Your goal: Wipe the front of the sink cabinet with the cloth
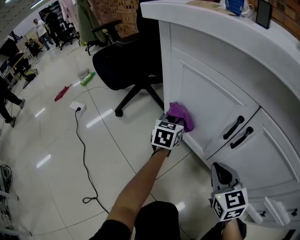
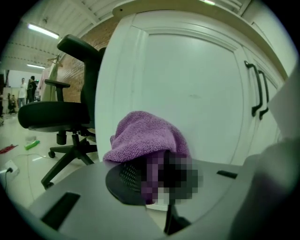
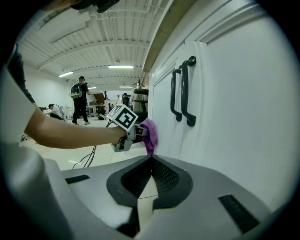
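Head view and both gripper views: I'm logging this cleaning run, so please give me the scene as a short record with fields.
Left tool: shut on purple cloth
Cloth position: pressed against the left cabinet door, low on its panel
Right tool: shut, empty, held low to the right of the cloth
Door handles: two black bars, no tool on them
Nearby: black office chair, left of the cabinet

place: big open lab or office hall with a mock-up home unit
fixture: white sink cabinet (image 1: 211, 93), brick wall (image 1: 117, 14) behind
furniture: black office chair (image 1: 126, 65)
floor: glossy pale tiles (image 1: 51, 140), loose cable (image 1: 84, 150)
ceiling: exposed beams, tube lights (image 3: 121, 67)
background: people (image 1: 40, 28) standing at desks
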{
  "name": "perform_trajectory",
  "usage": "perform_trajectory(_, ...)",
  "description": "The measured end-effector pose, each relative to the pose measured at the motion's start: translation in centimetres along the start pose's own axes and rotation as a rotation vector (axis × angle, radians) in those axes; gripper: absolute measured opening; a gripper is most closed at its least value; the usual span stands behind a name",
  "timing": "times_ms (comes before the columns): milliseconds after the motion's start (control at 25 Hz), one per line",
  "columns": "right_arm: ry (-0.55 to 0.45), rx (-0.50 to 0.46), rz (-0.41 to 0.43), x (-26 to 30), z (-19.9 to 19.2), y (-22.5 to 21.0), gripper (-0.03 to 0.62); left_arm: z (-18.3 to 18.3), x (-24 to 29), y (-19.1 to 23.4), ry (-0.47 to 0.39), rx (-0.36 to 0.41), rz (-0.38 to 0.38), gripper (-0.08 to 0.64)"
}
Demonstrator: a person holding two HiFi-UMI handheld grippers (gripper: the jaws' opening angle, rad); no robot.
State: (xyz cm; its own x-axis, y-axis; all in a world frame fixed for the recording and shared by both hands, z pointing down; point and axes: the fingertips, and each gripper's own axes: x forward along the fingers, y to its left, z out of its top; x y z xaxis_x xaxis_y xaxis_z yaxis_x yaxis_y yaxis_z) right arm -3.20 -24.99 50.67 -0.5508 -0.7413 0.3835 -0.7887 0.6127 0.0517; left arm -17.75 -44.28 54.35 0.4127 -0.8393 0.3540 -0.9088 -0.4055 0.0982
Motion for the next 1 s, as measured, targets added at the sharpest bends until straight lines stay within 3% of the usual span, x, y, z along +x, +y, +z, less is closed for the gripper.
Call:
perform_trajectory(200, -0.008, 0.007, -0.015, 0.3, 0.1, -0.4, 0.0, 0.8, 0.1, 4.5, -0.01, -0.024, 0.07, 0.06)
perform_trajectory(440, -0.005, 0.009, -0.019, -0.2, -0.4, -0.6, 0.0, -2.0, 1.3, 6.2, 0.085, 0.003, 0.104, 0.06)
perform_trajectory(600, -0.013, 0.014, -0.009, -0.6, -0.5, -0.3, 0.0, -3.6, 1.6, 2.1, 0.12, 0.049, 0.005, 0.06)
perform_trajectory(1000, -0.04, 0.034, -0.02, -1.8, 0.1, -0.7, 0.0, -5.9, 0.2, -10.1, 0.161, 0.042, -0.21, 0.06)
